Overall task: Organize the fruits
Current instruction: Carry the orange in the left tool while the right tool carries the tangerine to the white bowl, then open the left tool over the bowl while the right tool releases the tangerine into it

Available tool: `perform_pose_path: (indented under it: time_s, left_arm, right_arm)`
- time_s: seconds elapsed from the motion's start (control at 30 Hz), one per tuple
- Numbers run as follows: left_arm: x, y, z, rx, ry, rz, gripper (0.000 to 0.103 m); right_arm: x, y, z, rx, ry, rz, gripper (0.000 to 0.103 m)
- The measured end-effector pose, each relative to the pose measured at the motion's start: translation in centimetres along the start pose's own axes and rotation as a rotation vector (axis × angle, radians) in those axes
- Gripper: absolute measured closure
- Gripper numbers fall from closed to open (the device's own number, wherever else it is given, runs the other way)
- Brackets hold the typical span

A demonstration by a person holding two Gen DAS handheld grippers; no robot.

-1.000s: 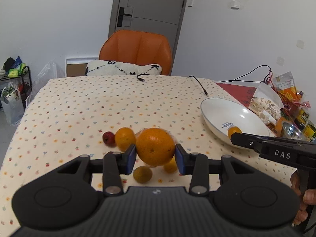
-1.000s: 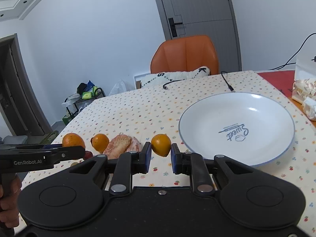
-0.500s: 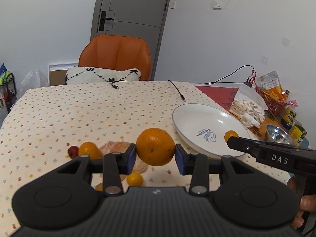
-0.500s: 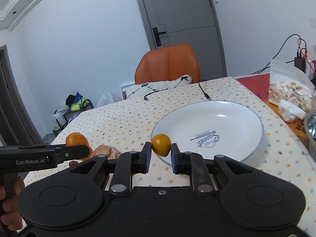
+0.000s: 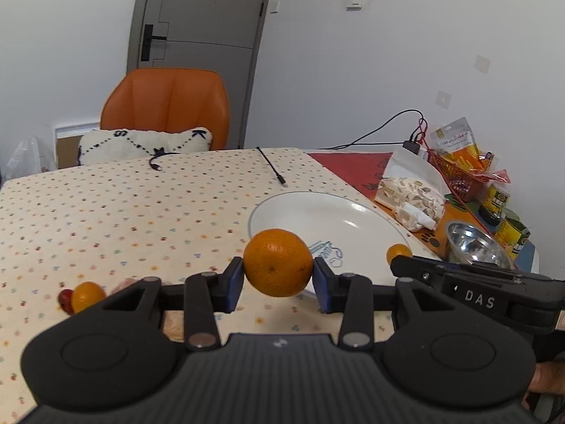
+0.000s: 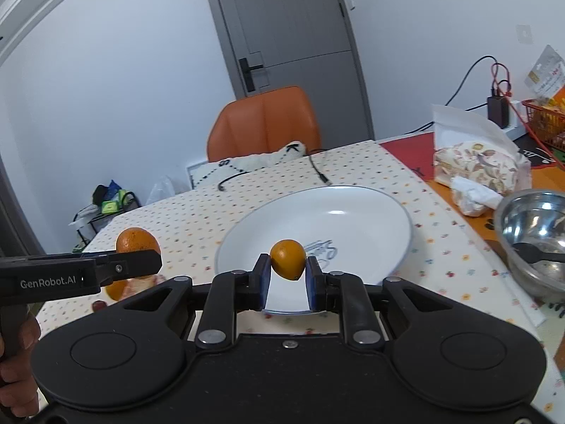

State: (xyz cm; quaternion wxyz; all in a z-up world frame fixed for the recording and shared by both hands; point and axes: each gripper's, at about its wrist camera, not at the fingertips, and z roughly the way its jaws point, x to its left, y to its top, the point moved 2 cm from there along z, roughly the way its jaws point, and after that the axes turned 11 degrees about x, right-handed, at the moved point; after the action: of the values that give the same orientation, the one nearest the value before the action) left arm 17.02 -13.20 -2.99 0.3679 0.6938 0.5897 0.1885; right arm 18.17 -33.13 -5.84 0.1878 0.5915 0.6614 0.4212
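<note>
My left gripper (image 5: 278,279) is shut on a large orange (image 5: 278,262), held in the air at the near left rim of the white plate (image 5: 339,212). My right gripper (image 6: 288,277) is shut on a small orange fruit (image 6: 287,259), held over the near edge of the same plate (image 6: 353,219). In the left wrist view the small fruit (image 5: 398,252) shows at the tip of the right gripper. In the right wrist view the large orange (image 6: 137,242) shows at the left gripper's tip. A small orange (image 5: 87,296) and a red fruit (image 5: 64,296) lie on the tablecloth at the left.
A steel bowl (image 6: 533,233) with a black spoon stands right of the plate. Snack bags (image 6: 476,169), cans (image 5: 508,212) and a red basket (image 5: 455,176) crowd the table's right side. Cables (image 5: 272,169) lie at the far edge, before an orange chair (image 5: 166,106).
Both grippers have moved right with their fruit, from above the fruit pile toward the plate. The plate now looms larger and closer in both views; the loose fruits slid off to the left.
</note>
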Motion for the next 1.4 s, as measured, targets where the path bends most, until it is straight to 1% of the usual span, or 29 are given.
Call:
perform_pose_path:
  time_s: [0.17,0.27,0.57,0.7,0.9,1.07,1.3,1.4]
  left_arm:
    - [-1.5,0.5,1.5,0.010,-0.029,0.012,0.063]
    - [-2.2,0.7,2.6,0.023,-0.033,0.020,0.063]
    - [-3.3,0.9,5.5,0.052,-0.036,0.026,0.063]
    - [-3.9,1.4,6.8,0.062,-0.036,0.051,0.063]
    - [-4.0,2.0,8.7,0.100,-0.031,0.047,0.063]
    - [-4.2,2.4,9.4,0.107,-0.031,0.046,0.063]
    - [-4.2,2.7,10.1,0.139,-0.024,0.042,0.063]
    - [-4.2,2.8,9.6,0.116,-0.015,0.047,0.060]
  right_arm:
    - [-1.4,-0.1,0.4,0.003,-0.031,0.024,0.084]
    - [-2.2,-0.2,0.8,0.008,-0.048,0.038,0.084]
    - [-3.3,-0.4,1.1,0.016,-0.071,0.049,0.084]
    - [-3.4,-0.2,1.5,0.020,-0.077,0.041,0.084]
    - [-3.8,0.2,2.0,0.023,-0.090,0.045,0.084]
    - [-3.9,0.4,2.2,0.024,-0.100,0.044,0.084]
    - [-4.0,0.8,2.2,0.021,-0.107,0.043,0.084]
    - [-4.0,0.9,2.3,0.020,-0.108,0.043,0.084]
